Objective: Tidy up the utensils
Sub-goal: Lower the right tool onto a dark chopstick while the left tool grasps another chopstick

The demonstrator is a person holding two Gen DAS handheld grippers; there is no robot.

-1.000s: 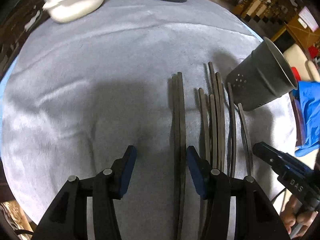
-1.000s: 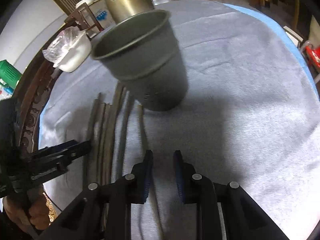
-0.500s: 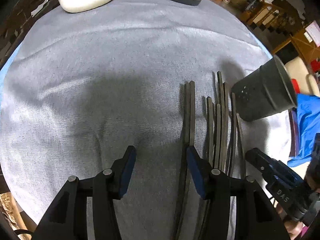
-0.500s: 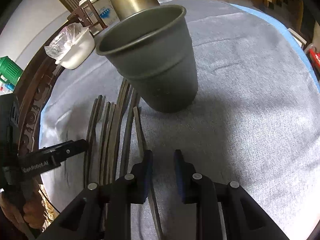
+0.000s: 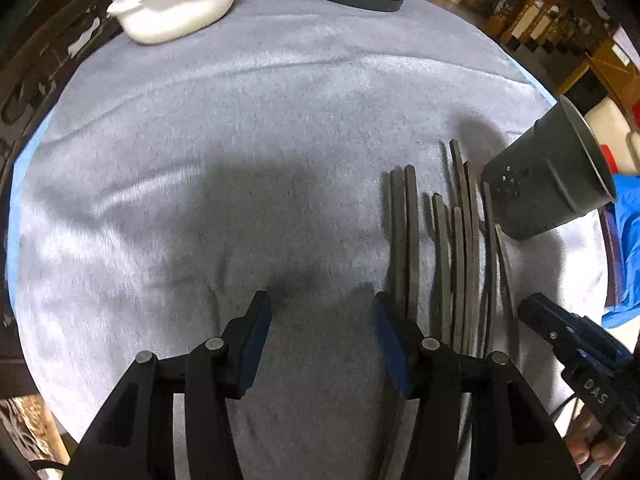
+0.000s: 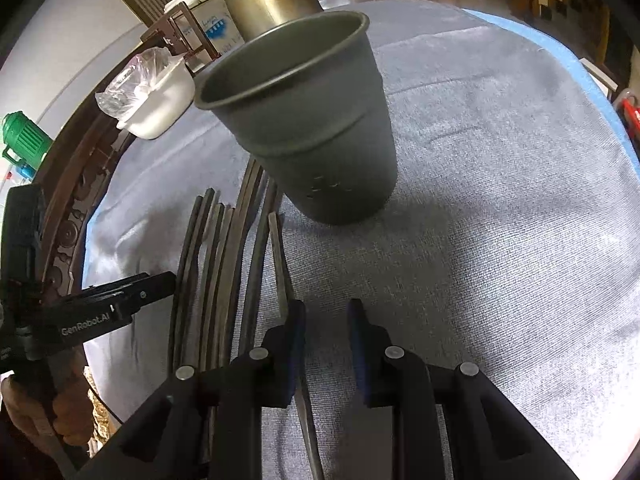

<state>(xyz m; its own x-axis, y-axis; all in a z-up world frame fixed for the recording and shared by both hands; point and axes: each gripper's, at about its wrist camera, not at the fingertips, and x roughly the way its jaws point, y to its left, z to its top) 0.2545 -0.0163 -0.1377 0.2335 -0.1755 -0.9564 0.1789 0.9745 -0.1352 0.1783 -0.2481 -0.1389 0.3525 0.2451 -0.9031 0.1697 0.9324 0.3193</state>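
Left wrist view: left gripper spread wide, empty, low over grey cloth. Chopsticks lie in row just right of it; dark holder cup beyond them.

Right wrist view: right gripper narrowly apart, gripping nothing; nearest stick beside its left finger, possibly touching. Cup looks empty, interior partly hidden. Nothing sorted yet; all sticks remain.

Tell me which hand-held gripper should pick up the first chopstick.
Probably the right hand-held gripper. It is open, low over the cloth, with the nearest chopstick running under its left finger, and the holder cup stands just ahead. The left hand-held gripper is open over bare cloth.
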